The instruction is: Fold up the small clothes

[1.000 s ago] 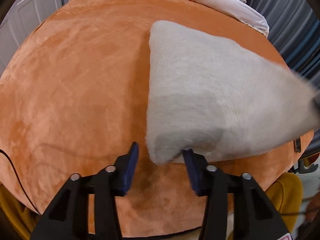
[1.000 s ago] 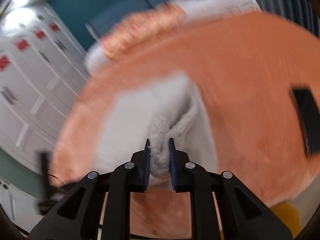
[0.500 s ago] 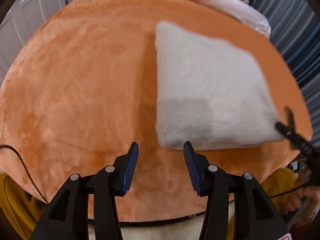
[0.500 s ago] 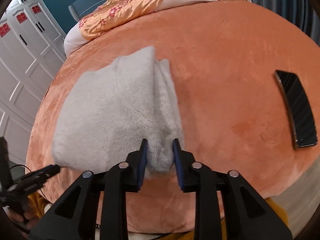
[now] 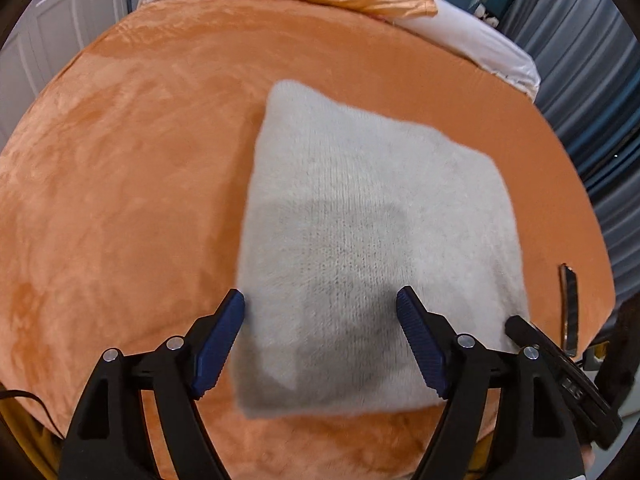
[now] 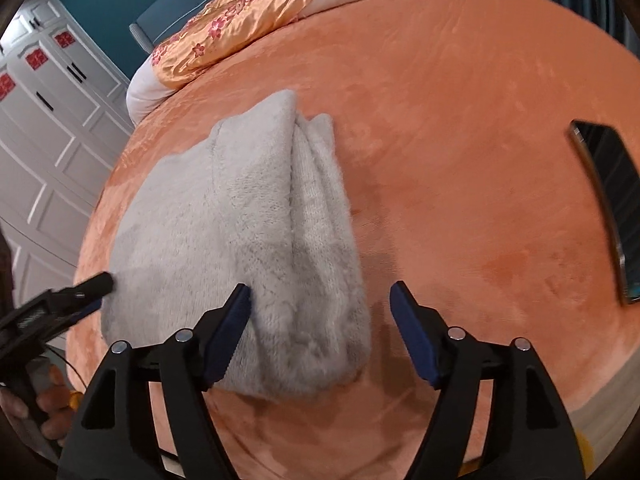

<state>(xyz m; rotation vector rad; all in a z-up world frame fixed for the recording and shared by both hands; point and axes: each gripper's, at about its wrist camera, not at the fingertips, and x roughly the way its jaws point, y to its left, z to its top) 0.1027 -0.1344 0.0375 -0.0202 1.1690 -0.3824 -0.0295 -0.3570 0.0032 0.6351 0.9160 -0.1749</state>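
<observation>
So the folded grey knit sweater [image 5: 376,248] lies flat on the orange plush blanket [image 5: 120,184], filling the middle and lower right of the left wrist frame. Its long axis runs from the bottom edge up toward the top of frame, leaning slightly left, with layered folds stacked along its right side in the right wrist view. Left gripper [image 5: 320,336] is spread wide, holding nothing; right gripper [image 6: 320,332] likewise gapes open over the near end. A phone [image 6: 608,200] sits far right.

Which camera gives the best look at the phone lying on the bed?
The right wrist view: the phone lies in the open on the orange blanket, its whole dark screen visible. The left wrist view catches only a thin edge-on sliver at the far right.
</observation>
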